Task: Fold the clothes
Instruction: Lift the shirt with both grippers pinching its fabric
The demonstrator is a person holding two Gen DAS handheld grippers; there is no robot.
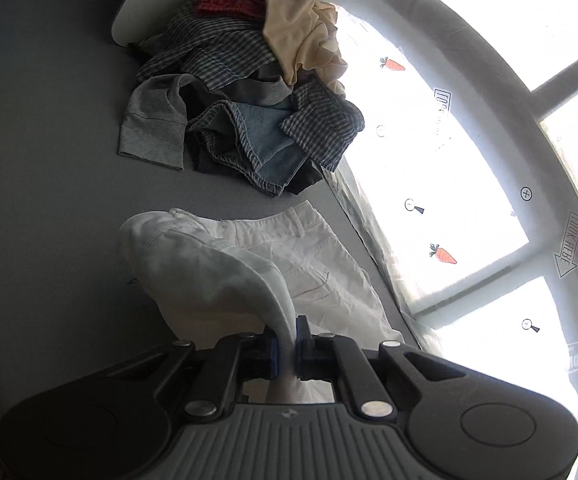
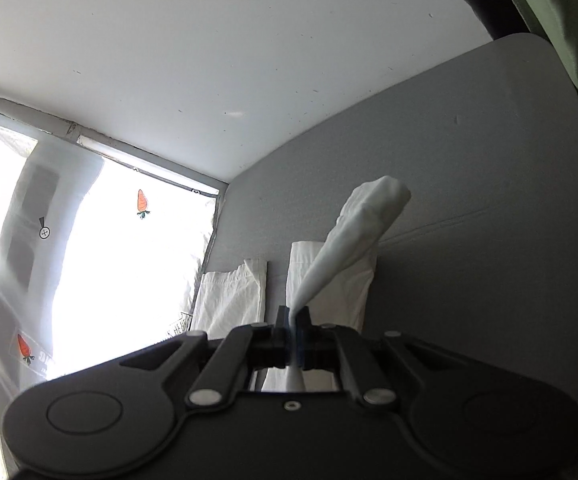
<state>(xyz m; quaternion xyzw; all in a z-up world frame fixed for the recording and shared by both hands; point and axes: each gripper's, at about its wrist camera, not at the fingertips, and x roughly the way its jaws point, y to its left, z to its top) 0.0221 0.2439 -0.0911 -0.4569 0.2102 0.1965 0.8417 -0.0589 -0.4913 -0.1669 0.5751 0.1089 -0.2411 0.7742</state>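
Note:
White trousers (image 1: 301,264) lie across the grey table (image 1: 49,184). In the left wrist view my left gripper (image 1: 287,334) is shut on a raised fold of the white cloth near the waistband, and the fabric rises in a hump toward the jaws. In the right wrist view my right gripper (image 2: 293,318) is shut on the white trousers (image 2: 353,236) too, pinching a cone of cloth lifted off the grey table (image 2: 469,184). Both trouser legs (image 2: 233,300) lie flat beyond it.
A pile of unfolded clothes (image 1: 249,92), checked, grey, denim, red and beige, sits at the far side of the table. A white board (image 1: 129,12) stands behind it. Bright windows with carrot stickers (image 1: 443,254) border the table; a white wall (image 2: 209,60) is seen ahead.

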